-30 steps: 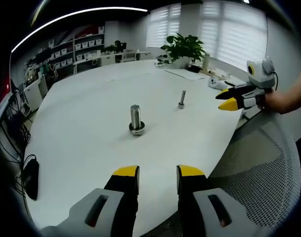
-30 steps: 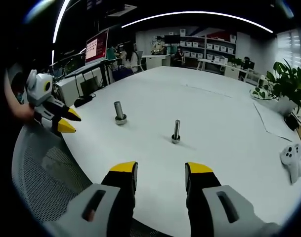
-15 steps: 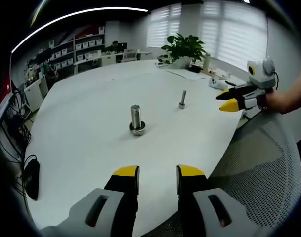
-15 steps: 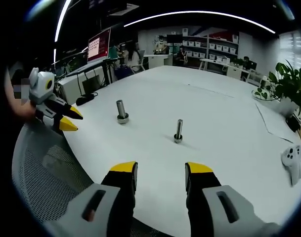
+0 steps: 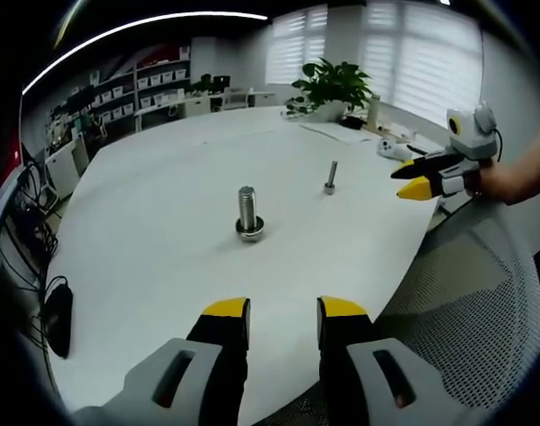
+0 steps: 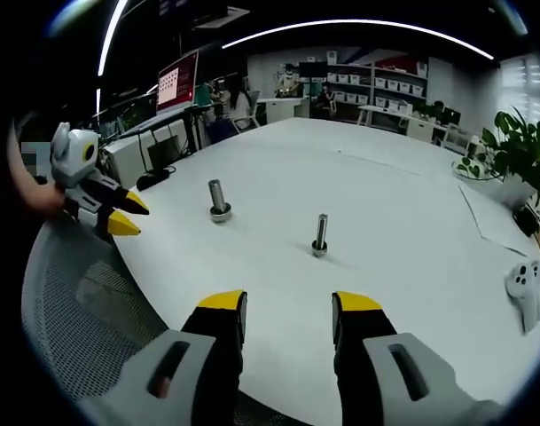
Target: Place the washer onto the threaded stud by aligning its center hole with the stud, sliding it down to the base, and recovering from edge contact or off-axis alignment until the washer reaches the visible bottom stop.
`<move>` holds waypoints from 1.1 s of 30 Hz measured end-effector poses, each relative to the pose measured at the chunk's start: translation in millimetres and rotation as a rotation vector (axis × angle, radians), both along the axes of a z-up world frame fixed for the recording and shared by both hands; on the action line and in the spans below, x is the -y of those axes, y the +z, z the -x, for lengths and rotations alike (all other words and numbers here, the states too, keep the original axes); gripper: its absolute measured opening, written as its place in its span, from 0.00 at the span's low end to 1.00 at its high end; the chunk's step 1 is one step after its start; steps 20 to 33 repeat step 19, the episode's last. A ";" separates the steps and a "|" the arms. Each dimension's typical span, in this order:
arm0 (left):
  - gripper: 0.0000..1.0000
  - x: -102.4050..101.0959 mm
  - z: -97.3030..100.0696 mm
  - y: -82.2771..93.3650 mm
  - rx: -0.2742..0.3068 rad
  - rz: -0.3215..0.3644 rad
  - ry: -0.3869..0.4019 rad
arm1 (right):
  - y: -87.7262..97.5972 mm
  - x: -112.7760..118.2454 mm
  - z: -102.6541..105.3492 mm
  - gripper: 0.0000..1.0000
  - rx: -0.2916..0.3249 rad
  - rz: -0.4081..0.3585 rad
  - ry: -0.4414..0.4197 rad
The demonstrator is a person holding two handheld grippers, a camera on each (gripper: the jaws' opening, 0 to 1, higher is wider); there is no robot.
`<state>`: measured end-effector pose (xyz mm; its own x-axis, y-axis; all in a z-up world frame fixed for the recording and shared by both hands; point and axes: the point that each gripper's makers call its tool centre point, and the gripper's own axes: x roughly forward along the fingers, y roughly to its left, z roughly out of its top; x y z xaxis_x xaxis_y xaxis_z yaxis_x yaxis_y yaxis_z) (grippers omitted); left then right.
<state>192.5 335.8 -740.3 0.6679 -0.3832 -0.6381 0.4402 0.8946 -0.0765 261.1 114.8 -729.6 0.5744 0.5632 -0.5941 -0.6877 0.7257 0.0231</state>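
A thick upright threaded stud (image 5: 247, 209) stands mid-table with a washer (image 5: 249, 232) lying round its base; the same stud (image 6: 218, 199) appears in the right gripper view. A thinner stud (image 5: 330, 177) stands farther off, also seen as the slim stud (image 6: 320, 235) ahead of the right jaws. My left gripper (image 5: 283, 312) is open and empty, low over the table's near edge. My right gripper (image 6: 287, 307) is open and empty too. The right gripper (image 5: 414, 179) enters the left gripper view from the right; the left gripper (image 6: 119, 215) enters the right gripper view from the left.
The white table (image 5: 163, 266) is wide. A mesh chair back (image 5: 482, 302) sits below the right gripper. A potted plant (image 5: 330, 87), papers and a white controller (image 6: 523, 288) lie at the far side. A black mouse (image 5: 55, 318) rests by the left edge.
The left gripper view has drifted slightly, so both studs sit a touch right and lower. Nothing on the table has moved; both grippers stay open.
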 end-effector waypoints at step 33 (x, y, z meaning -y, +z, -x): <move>0.28 -0.2 -0.5 0.4 0.006 0.001 0.002 | -7.1 2.2 1.0 0.41 -0.023 0.024 0.002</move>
